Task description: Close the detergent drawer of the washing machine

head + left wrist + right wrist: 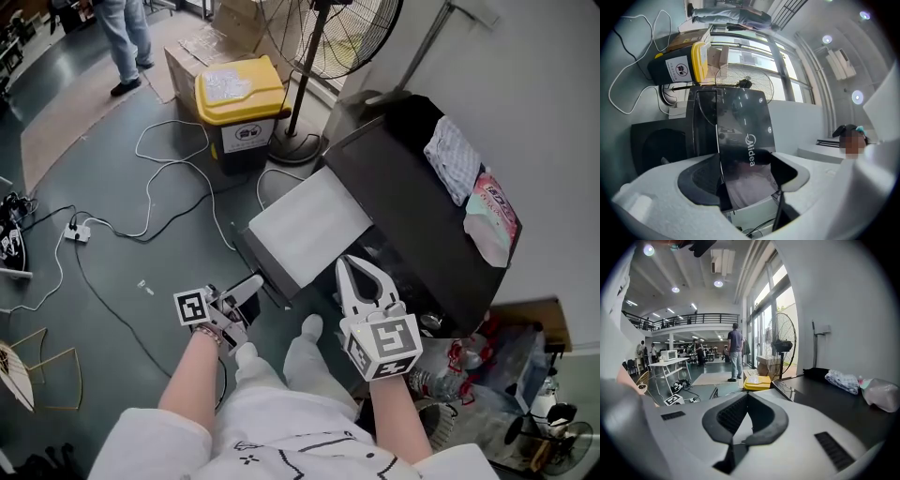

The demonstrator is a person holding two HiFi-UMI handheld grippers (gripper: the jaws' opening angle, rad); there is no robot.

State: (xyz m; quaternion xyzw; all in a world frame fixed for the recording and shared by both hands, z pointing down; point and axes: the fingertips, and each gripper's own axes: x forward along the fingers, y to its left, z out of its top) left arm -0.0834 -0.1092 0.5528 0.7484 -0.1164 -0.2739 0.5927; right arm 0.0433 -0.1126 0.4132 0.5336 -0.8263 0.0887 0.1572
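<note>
The washing machine [309, 225] has a white top and a dark front [661, 150]. A glossy dark panel with the Midea logo [740, 136] runs along the front's upper part; I take it for the detergent drawer's face, with a pale body [752, 190] below it. My left gripper [246, 289] is close to the machine's front corner. In the left gripper view it [745, 176] stands open with that panel showing between the jaws; whether they touch it is unclear. My right gripper [362, 264] hovers above the machine's near edge, shut and empty [747, 401].
A black counter [394, 178] beside the machine carries a white cloth [455, 155] and a pink packet [492, 211]. A yellow-lidded bin [239, 103], a floor fan [314, 56] and loose cables [169, 178] lie beyond. Bottles [525, 375] crowd the lower right. A person [127, 37] stands far off.
</note>
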